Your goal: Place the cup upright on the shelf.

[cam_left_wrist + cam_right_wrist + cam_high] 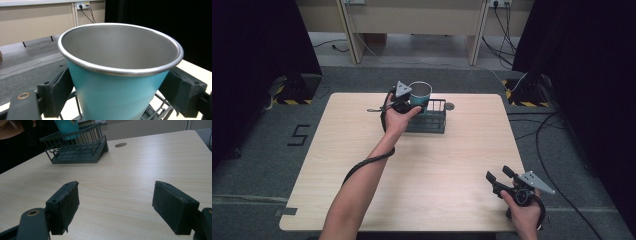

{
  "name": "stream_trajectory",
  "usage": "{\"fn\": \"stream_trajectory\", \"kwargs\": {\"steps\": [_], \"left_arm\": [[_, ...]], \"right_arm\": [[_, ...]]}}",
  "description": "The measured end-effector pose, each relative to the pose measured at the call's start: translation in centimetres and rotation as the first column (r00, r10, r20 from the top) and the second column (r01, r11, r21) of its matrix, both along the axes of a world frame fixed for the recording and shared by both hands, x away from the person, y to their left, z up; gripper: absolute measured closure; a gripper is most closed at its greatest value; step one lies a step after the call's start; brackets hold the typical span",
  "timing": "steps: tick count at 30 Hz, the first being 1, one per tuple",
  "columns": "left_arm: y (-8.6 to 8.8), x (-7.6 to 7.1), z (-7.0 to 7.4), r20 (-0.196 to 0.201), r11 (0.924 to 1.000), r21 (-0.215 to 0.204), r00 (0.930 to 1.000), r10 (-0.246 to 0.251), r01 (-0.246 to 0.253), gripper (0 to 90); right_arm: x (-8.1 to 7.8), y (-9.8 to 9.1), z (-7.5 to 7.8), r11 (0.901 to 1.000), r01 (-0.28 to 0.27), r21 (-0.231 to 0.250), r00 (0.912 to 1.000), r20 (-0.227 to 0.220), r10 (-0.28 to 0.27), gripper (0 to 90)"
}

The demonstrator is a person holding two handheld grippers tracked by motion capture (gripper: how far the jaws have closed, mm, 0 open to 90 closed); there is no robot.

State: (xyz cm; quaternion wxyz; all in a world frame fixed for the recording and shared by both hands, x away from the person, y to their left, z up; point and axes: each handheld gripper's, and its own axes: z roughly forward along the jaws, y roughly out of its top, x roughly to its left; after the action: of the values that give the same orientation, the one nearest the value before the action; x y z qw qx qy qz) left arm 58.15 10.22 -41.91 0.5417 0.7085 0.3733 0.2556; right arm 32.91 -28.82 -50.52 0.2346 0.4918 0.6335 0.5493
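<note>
Wooden table (412,170) with two hand-held grippers, one cup and one wire rack. Nearest the person, the right gripper (500,177) sits at the table's near right corner, well apart from the rack, its two padded jaws spread wide with nothing between them. Farther in, toward the far edge, stands the single dark wire rack (430,119). At the rack's left end, the left gripper (413,100) clamps the one teal cup (420,93), a pad pressed on either side of its wall; the cup is upright, steel-lined, rim up, above the rack. One small round disc (449,106) lies just right of the rack.
</note>
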Motion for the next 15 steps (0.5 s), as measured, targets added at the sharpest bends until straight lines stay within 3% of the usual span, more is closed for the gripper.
{"fn": "stream_trajectory", "kwargs": {"steps": [15], "left_arm": [[-0.4, 0.0, -1.2, -0.022, 0.9996, 0.021, 0.9995, 0.021, -0.021, 14.8]], "right_arm": [[0.0, 0.0, 0.0, 1.0, -0.006, -0.005, 1.0, 0.0, 0.006, 22.1]]}}
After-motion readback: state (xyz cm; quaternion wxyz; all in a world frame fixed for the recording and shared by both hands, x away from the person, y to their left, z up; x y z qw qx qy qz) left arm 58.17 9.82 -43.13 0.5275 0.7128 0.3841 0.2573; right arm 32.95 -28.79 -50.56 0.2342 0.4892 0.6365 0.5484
